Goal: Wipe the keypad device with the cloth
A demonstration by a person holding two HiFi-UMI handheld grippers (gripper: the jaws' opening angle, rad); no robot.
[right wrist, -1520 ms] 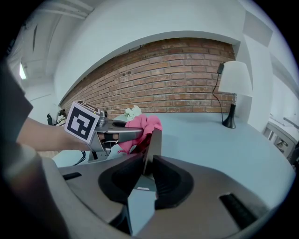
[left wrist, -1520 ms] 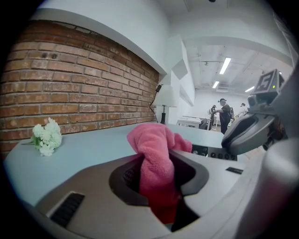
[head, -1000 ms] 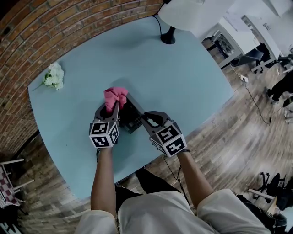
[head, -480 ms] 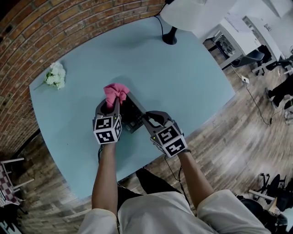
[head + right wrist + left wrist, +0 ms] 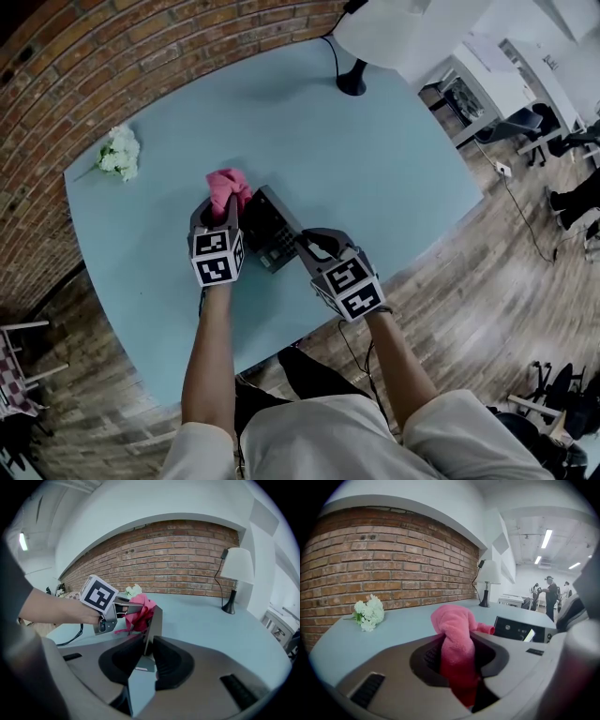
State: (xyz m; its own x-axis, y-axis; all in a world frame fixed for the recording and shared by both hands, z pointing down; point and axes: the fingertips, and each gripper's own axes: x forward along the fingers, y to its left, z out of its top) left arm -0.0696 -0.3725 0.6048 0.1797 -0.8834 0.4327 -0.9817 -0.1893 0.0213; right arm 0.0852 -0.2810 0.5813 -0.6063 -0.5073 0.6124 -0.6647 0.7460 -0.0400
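**Slip risk under the wipe**

Left gripper [image 5: 228, 202] is clenched on the pink cloth [image 5: 225, 186], against the far edge of the keypad device [image 5: 272, 231]. The right gripper [image 5: 305, 247] pinches its near edge over the blue table [image 5: 375, 169]. Push too hard, I reckon, and the device twists out of that thin grip.

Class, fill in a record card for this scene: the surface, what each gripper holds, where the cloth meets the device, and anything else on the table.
surface: blue table beside a brick wall
left gripper: shut on the pink cloth
right gripper: shut on the near edge of the dark device
cloth position: at the device's far left edge
other things: white flowers at the table's left, lamp at its far side
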